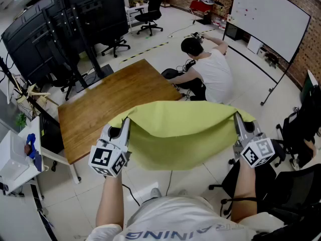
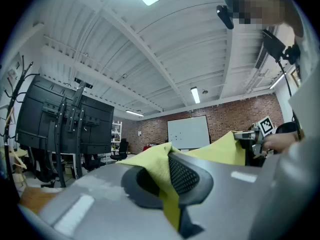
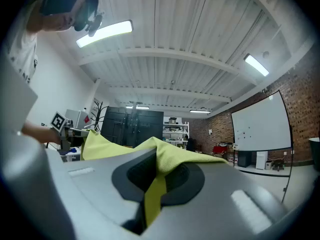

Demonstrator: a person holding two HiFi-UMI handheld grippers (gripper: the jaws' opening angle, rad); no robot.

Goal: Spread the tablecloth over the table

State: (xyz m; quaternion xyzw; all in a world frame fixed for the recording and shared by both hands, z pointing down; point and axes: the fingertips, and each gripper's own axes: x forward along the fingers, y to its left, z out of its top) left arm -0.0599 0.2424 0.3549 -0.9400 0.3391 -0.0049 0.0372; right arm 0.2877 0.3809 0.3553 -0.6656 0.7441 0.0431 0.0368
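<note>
A yellow-green tablecloth (image 1: 175, 134) hangs in the air between my two grippers, sagging in the middle, in front of the near right corner of the bare wooden table (image 1: 110, 104). My left gripper (image 1: 125, 122) is shut on the cloth's left corner, and the cloth (image 2: 160, 176) runs pinched between its jaws. My right gripper (image 1: 235, 118) is shut on the right corner, with the cloth (image 3: 160, 179) clamped there too. Both grippers point roughly level, away from me. The cloth hides the table's near corner.
A person (image 1: 210, 74) in a white shirt crouches on the floor just beyond the table's far right side. Black screens on stands (image 1: 65, 19) rise at the left, office chairs (image 1: 150, 11) stand behind, a whiteboard (image 1: 271, 16) at the right, a black chair (image 1: 301, 129) at my right.
</note>
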